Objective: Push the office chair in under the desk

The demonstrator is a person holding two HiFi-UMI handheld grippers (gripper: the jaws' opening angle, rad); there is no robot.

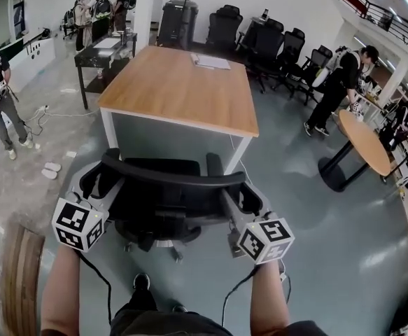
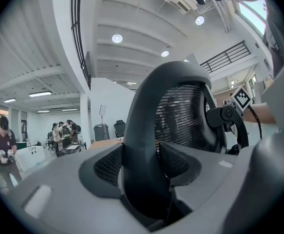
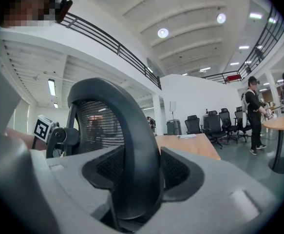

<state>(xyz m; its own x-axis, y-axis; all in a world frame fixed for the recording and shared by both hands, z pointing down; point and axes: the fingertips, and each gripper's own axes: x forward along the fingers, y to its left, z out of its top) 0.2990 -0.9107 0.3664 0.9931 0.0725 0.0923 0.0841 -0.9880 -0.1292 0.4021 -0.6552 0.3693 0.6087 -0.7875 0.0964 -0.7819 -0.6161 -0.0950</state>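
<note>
Left tongs and right tongs each clamp the backrest rim of the black mesh-backed office chair — one per side. It stands just before the rectangular wooden tabletop.

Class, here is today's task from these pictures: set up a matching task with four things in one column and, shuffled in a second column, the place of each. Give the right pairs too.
Things
1. office chair
2. desk
3. round table
4. papers

Places
A. lying at the desk's far end
B. at the right, beside a person in black
C. nearest the camera, in front of the desk
D. just beyond the chair, rectangular wooden top

Pairs: 1-C, 2-D, 3-B, 4-A
</note>
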